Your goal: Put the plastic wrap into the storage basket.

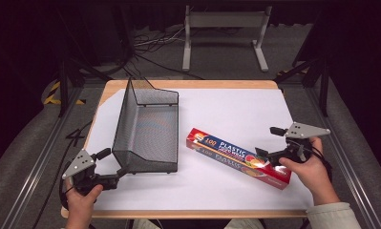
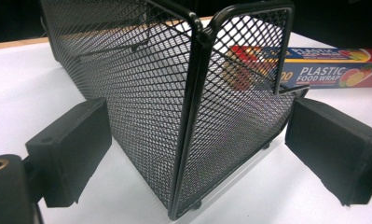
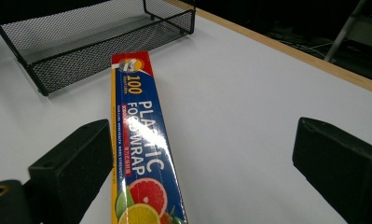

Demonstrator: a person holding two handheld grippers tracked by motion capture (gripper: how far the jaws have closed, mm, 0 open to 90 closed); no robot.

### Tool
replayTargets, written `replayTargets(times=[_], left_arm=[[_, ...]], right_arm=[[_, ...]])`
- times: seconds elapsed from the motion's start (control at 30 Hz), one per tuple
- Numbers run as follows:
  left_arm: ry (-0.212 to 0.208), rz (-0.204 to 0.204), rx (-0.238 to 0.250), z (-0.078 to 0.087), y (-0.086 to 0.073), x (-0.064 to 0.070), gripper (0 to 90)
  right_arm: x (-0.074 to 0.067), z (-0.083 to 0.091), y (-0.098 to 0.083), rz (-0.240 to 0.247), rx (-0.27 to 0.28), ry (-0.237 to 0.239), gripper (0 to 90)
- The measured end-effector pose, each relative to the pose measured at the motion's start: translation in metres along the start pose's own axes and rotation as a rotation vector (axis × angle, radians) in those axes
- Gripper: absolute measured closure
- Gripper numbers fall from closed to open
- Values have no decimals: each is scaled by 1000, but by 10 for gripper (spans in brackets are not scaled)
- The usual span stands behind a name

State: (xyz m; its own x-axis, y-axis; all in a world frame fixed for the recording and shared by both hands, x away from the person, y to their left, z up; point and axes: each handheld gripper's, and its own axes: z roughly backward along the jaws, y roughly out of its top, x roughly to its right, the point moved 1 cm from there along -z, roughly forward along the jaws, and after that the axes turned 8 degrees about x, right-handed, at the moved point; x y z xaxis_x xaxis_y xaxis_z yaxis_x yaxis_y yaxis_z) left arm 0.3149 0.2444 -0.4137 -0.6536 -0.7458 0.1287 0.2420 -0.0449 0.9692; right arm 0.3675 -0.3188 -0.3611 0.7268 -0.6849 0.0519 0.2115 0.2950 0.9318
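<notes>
Black wire mesh: one open basket [image 1: 147, 129], high back wall, low front lip, standing left of centre on the white-covered bench [image 1: 236, 107]. Judged light and stiff; the thin rim rods offer the surest hold, while the mesh panels would likely flex.

Printed cardboard: one long box of plastic food wrap [image 1: 238, 157], blue and red, lying flat and aslant on the bench, right of the basket and clear of it. Judged light, rigid along its length, with glossy faces that may slip; best taken across its narrow width near the middle, since a hold at one end would let the far end droop.

Left gripper [image 1: 119, 172]: held at the basket's near left corner. Jaws wide, one either side of that corner edge in the left gripper view, neither seen touching the mesh.

Right gripper [image 1: 267, 157]: held over the near end of the box. Jaws wide, holding nothing; in the right gripper view the box runs up between them, closer to the left jaw, whether touching cannot be told.
</notes>
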Motion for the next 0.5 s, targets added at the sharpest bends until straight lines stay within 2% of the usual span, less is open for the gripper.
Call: replayTargets(times=[0.1, 0.3, 0.37, 0.5], left_arm=[[13, 1, -3, 0, 0, 0, 78], [24, 8, -4, 2, -1, 0, 78], [29, 8, -2, 2, -1, -1, 78], [27, 10, -7, 2, -2, -1, 78]], right_arm=[[-1, -8, 4, 0, -26, 21, 57], [-3, -21, 10, 2, -34, 29, 58], [-3, -26, 11, 22, -75, 30, 99], [-4, -34, 12, 36, -89, 47, 116]])
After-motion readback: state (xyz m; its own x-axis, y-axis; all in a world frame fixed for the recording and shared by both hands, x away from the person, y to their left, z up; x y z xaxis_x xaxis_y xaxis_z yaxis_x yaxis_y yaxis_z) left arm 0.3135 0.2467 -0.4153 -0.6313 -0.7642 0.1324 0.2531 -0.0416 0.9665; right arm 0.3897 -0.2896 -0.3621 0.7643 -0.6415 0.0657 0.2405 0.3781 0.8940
